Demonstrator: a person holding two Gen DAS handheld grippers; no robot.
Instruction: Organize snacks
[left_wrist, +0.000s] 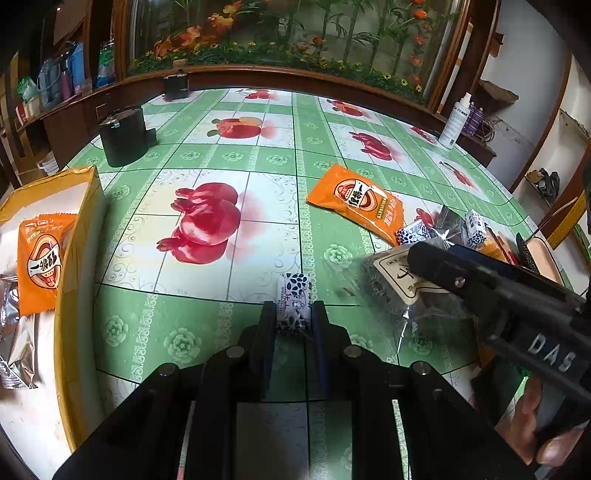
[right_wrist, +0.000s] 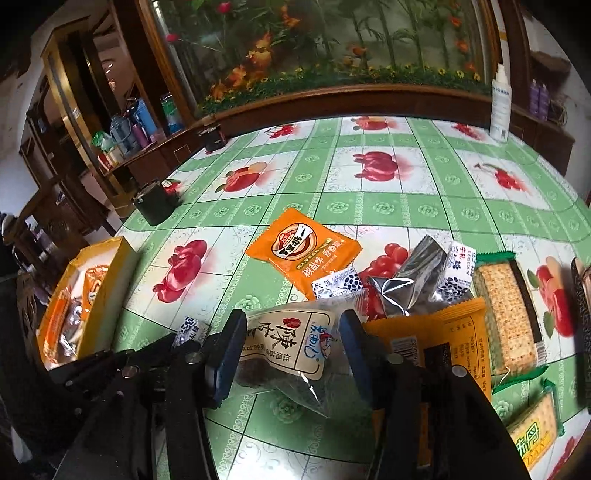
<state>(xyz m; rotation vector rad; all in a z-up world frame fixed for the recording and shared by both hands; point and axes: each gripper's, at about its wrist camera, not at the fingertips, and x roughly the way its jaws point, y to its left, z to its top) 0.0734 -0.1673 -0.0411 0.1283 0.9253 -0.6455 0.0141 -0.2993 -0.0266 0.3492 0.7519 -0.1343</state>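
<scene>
The left gripper was clamped tight on a small white candy printed with dark seed shapes, which sat on the green fruit-patterned tablecloth just right of the yellow box. The candy stood end-on between the two pads, its far half sticking out past the fingertips.

The right gripper stood about half open, farther right of the box. A clear packet of dark dried fruit with a cream label lay between its fingers. The pads sat close to the packet's sides, but I could not tell whether they pressed on it.

Only the left wrist view looked down into the box: it held an orange snack pack and a silver foil wrapper. That view also caught a person's hand wrapped around the right gripper's handle.

The right wrist view alone showed the pile well right of the box: another orange snack pack, two more seed-printed candies, a silver pouch, a green-edged sleeve of crackers and a flat orange packet lying face down. A white bottle stood at the table's far edge.
</scene>
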